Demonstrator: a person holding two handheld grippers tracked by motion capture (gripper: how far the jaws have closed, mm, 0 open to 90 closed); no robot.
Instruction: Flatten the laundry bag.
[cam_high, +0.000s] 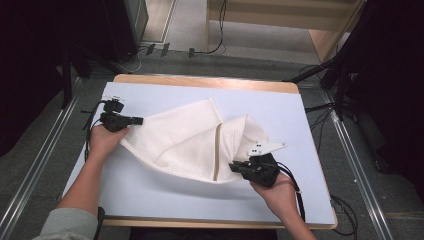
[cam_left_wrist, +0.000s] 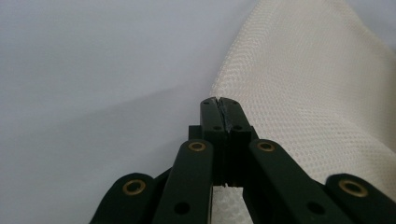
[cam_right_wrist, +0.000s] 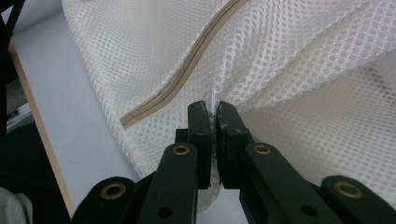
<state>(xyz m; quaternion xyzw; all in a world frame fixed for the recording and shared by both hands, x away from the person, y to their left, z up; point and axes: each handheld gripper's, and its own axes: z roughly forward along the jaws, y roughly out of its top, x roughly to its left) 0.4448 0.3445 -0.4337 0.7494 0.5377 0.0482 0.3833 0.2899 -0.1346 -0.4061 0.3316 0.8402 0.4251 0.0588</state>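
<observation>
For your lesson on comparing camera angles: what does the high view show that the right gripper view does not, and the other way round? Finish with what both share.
High view alone: the whole table with its wooden edge, the floor and cables beyond, both forearms, and the left gripper shut on the mesh bag's left corner.

Right gripper view alone: the bag's open weave close up, and mesh pinched between the right gripper's shut jaws.

Both: the white mesh bag with its beige zipper, the pale tabletop, and the right gripper holding the bag.

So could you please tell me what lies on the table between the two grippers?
In the high view, the white mesh bag spans from left gripper to right gripper.
</observation>
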